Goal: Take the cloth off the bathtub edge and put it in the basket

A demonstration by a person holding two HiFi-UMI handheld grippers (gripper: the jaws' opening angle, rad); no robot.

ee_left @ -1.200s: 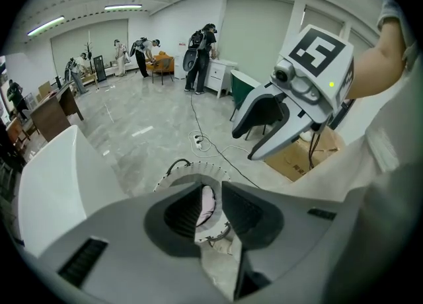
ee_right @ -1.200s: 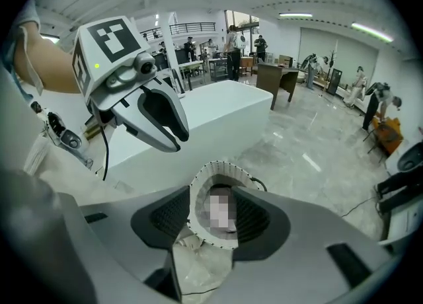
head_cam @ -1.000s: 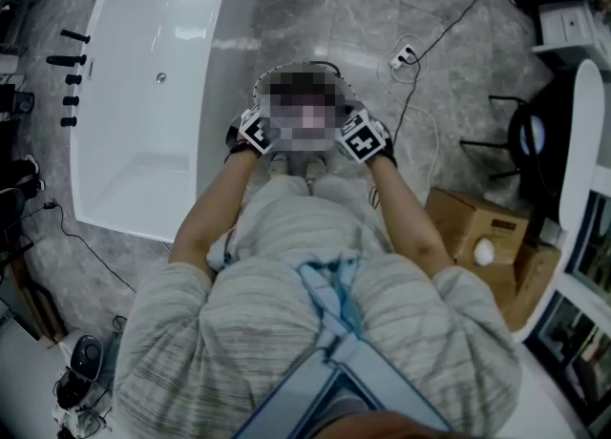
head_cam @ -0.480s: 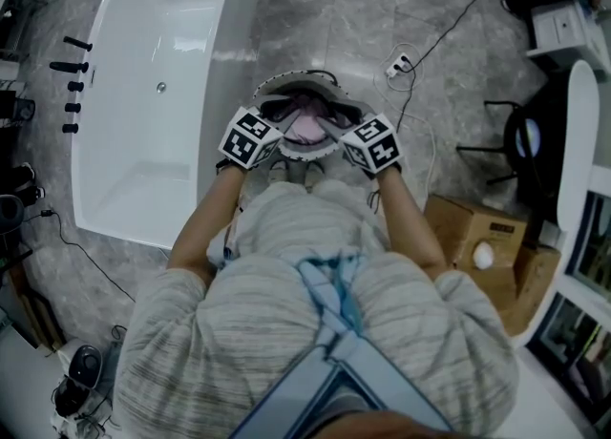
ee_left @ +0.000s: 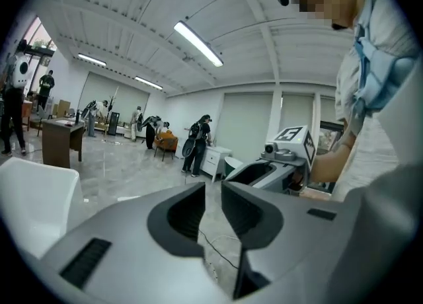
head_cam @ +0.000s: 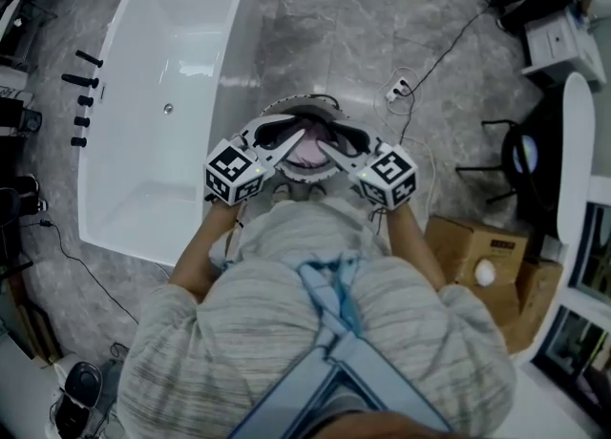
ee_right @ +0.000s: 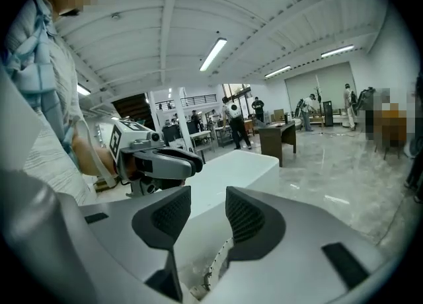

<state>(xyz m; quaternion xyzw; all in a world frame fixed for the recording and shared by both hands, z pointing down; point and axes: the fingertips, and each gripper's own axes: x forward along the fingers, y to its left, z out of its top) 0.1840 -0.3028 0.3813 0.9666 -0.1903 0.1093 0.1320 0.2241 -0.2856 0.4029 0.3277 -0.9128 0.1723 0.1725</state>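
Note:
A pink cloth (head_cam: pixel 305 153) lies inside the round white-rimmed basket (head_cam: pixel 307 99), which stands on the floor beside the white bathtub (head_cam: pixel 239 36). My left gripper (head_cam: pixel 298 135) and right gripper (head_cam: pixel 322 145) hover above the basket, tips angled toward each other. Both are open, with a gap and nothing between the jaws. In the left gripper view the left gripper (ee_left: pixel 213 187) points out across the room, with the right gripper (ee_left: pixel 277 157) beside it. The right gripper view has the right gripper (ee_right: pixel 208 193) facing the bathtub (ee_right: pixel 231 170) and the left gripper (ee_right: pixel 158 160).
Black taps (head_cam: pixel 81 94) stand on the floor left of the tub. A cable with a plug (head_cam: pixel 401 84) trails beyond the basket. A cardboard box (head_cam: pixel 477 237) and a black stool (head_cam: pixel 525 141) sit at the right. People stand far off in the hall.
Both grippers have risen from the basket toward the head camera and tipped up toward level, drawing slightly apart. The pink cloth stays in the basket.

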